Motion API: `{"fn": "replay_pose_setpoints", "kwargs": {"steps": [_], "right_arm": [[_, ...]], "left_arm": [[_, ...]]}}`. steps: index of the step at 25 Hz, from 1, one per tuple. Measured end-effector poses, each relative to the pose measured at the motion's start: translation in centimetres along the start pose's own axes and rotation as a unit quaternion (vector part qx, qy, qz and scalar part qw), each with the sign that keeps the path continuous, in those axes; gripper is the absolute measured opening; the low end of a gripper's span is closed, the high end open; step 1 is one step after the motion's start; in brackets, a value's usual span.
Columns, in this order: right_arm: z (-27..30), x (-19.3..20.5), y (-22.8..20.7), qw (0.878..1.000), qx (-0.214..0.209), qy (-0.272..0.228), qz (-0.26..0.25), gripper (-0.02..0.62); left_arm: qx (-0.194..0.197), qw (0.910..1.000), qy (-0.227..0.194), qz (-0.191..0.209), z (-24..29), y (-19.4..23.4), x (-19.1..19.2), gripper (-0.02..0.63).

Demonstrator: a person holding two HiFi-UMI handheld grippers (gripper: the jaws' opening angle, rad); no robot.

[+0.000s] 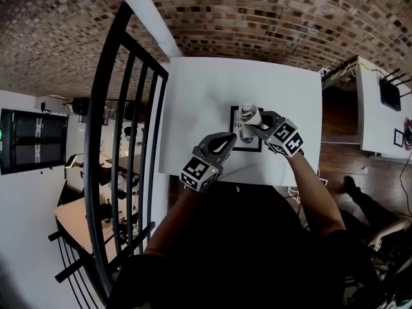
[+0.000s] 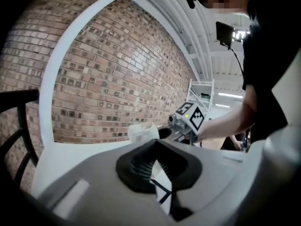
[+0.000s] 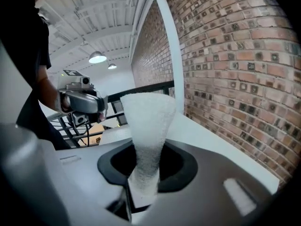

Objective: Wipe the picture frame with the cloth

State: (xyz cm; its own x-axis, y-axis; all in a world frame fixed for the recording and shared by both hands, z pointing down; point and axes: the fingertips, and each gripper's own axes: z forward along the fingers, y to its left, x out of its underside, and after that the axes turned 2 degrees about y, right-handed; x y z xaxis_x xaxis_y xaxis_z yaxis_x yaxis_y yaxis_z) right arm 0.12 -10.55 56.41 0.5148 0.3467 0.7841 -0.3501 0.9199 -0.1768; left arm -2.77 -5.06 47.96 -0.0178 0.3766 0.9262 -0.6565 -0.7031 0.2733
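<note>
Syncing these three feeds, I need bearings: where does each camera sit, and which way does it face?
Head view: on the person's head, facing steeply down at the white table and picture frame; both forearms, both grippers show.
Left gripper view: on the left gripper, facing along jaws shut on the picture frame toward the brick wall; right arm shows.
Right gripper view: on the right gripper, facing along jaws clamping the cloth toward the railing; left arm shows.
Shared: each gripper view catches the other gripper.

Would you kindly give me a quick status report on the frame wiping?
Left gripper shut on picture frame edge, frame flat on table. Right gripper shut on cloth, above the frame. Nothing in the way.
</note>
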Motion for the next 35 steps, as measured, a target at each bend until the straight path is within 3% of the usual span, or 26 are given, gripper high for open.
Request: {"fn": "replay_pose_setpoints", "kwargs": {"steps": [6, 12, 16, 21, 27, 35], "right_arm": [[4.3, 2.6, -1.6, 0.991, -0.013, 0.117, -0.064, 0.101], [8.5, 4.7, -1.8, 0.954, -0.034, 0.241, -0.176, 0.101], [10.8, 6.1, -2.2, 0.937, -0.041, 0.284, -0.200, 0.103], [12.5, 7.9, -2.9, 0.906, -0.043, 0.338, -0.251, 0.103], [12.5, 9.9, -4.1, 0.879, -0.037, 0.389, -0.275, 0.103], [9.7, 11.8, -5.7, 0.866, -0.031, 0.424, -0.265, 0.104]], "left_arm": [[-0.016, 0.9998, 0.008, -0.008, -0.5, 0.6, 1.5, 0.000], [-0.040, 0.9991, 0.013, -0.011, -0.9, 1.5, 2.5, 0.000], [-0.053, 0.9983, 0.019, -0.018, -1.0, 2.3, 3.1, 0.000], [-0.057, 0.9979, 0.023, -0.022, -1.1, 2.5, 3.8, 0.000], [-0.062, 0.9971, 0.030, -0.033, -1.6, 2.9, 4.9, 0.000], [-0.050, 0.9973, 0.040, -0.035, -0.9, 3.0, 4.8, 0.002]]}}
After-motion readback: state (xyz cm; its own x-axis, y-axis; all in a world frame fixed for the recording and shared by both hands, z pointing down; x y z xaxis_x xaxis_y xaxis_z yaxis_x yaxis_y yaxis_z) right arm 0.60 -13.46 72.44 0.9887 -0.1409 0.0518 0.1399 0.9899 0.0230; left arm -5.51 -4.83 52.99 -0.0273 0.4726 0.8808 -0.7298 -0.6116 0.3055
